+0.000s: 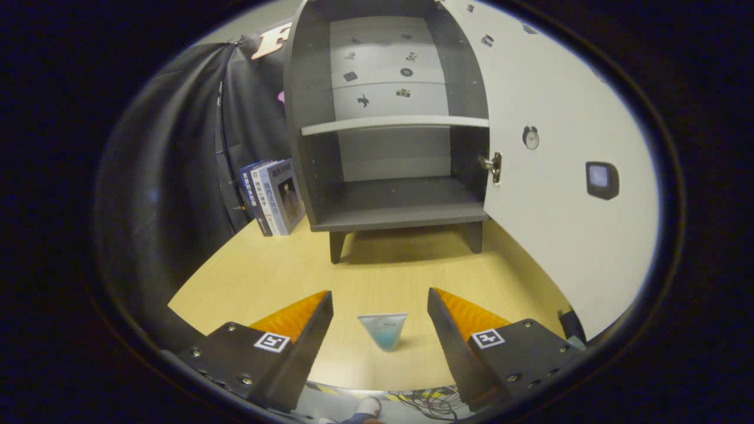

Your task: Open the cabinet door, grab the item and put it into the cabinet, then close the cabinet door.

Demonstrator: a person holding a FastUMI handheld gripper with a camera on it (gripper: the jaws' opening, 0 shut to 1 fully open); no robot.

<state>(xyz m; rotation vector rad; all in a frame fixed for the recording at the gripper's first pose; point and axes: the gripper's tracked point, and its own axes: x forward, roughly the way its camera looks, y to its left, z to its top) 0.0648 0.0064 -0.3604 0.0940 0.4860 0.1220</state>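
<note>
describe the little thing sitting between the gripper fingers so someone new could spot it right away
Start at the dark cabinet with its white door swung open, then come forward across the wooden table toward the open gripper. Between its fingers stands a small translucent cup, bluish, tapering downward, unlike the flat-sided books leaning beside the cabinet.

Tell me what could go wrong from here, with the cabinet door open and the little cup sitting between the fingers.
The small cup looks light and tapers toward its base, so the open gripper closing on it may tip it or squeeze it out. It stands near the table edge and a nudge could send it off. The open door juts out on the right beside the path to the lower shelf, so a wide swing might clip it.
</note>
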